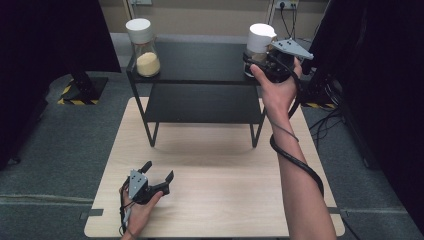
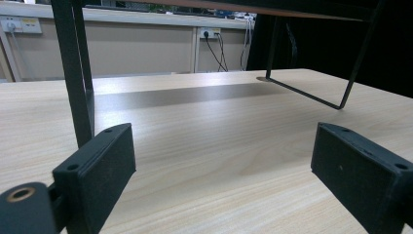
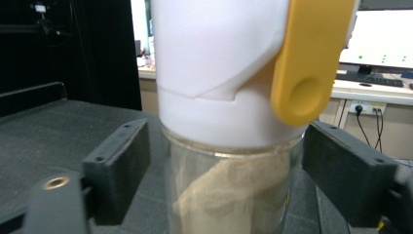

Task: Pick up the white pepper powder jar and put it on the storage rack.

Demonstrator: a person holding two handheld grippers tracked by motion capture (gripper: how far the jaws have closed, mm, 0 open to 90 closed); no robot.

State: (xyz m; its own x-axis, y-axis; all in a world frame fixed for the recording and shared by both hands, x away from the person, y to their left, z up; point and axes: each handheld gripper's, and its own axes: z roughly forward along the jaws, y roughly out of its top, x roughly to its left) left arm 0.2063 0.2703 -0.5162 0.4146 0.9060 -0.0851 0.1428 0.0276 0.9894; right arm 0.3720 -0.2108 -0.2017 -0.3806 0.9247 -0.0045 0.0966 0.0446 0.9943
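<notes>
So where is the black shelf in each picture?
High view: black shelf stands at the table's far end, a jar at each top corner.
Left gripper view: its legs rise ahead.
Right gripper view: its top lies under the jar.
Shared landmark: the shelf.

No readable text, label, brand or number anywhere.
</notes>
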